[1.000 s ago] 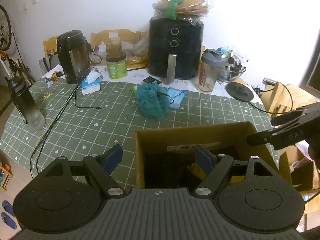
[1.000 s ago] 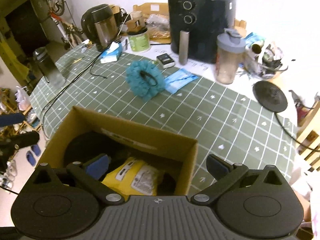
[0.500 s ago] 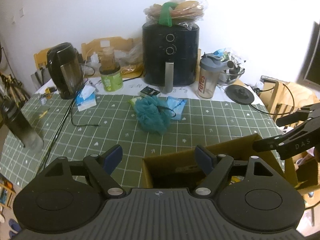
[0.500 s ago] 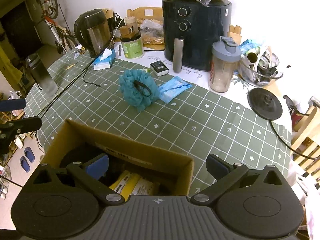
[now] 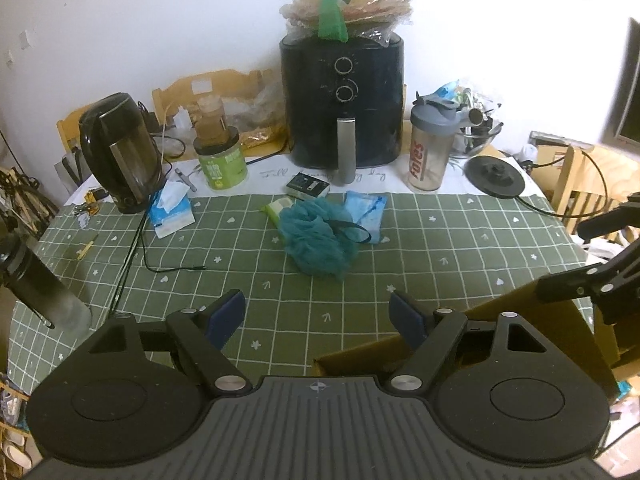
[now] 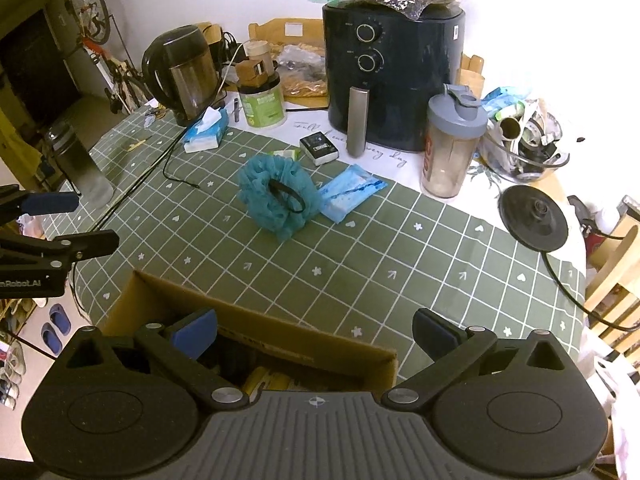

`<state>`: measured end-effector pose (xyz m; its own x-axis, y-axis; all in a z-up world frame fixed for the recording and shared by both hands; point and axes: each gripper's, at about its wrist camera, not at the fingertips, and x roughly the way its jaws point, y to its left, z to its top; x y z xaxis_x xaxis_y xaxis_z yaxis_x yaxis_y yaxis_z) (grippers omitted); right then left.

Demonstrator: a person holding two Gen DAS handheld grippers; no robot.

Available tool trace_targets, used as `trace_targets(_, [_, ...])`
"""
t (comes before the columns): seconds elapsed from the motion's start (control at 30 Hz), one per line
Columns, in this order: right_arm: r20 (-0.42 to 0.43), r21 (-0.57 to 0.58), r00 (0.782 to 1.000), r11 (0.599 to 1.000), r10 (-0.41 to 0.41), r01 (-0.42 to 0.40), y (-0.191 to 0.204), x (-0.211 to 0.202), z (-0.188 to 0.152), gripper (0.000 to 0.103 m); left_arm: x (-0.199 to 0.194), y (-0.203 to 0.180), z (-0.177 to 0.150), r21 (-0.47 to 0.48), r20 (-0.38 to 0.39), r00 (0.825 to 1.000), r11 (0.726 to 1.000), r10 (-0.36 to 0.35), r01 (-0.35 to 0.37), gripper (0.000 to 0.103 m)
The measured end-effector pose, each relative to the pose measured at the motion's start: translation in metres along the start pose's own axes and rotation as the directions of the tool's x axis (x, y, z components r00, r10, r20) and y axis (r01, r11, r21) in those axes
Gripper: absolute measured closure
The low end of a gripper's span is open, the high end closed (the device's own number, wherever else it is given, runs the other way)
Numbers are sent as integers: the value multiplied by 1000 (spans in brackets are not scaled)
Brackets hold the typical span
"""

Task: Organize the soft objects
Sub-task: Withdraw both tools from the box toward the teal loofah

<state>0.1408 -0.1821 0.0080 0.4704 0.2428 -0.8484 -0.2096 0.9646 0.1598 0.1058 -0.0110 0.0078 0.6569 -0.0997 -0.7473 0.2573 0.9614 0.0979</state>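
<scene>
My left tool (image 5: 318, 312) hangs over the green checked tabletop (image 5: 440, 248), jaws wide apart and holding nothing. My right tool (image 6: 314, 330) sits above the near edge of the cardboard box (image 6: 256, 320), jaws equally wide and empty.

Findings, left to right across the tabletop: a tissue pack (image 5: 172, 212) beside the kettle (image 5: 120, 152); a small green packet (image 5: 276, 208) touching the far side of the teal bath pouf (image 5: 316, 240); a blue wipes pack (image 5: 366, 212) touching the pouf's right side; the box at the near right, already holding a yellow packet, only partly visible.

Assessment: the pouf appears to be the next soft item for the box, and it lies almost straight ahead of the left tool.

Recommended handling: approach from above and centre the jaws on the bulk of the mesh, not on the black cord loop (image 5: 350, 230), which would let it swing. The mesh will compress, so close fully. Keep clear of the wipes pack and green packet to avoid dragging them. Lift clear of the box wall before releasing.

Risk: mesh snagging on the box edge.
</scene>
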Motion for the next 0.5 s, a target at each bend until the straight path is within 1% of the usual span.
trace_targets(0.3, [8,-10,1000,1000,-25,25,4,12,17,0,26,14,9,6,-17,1000,1000,-17,17,24])
trace_targets(0.5, [9,2,999,999,-41,41,4,22,24,0,47,23,15,0,-14,999,999,-35,35,24])
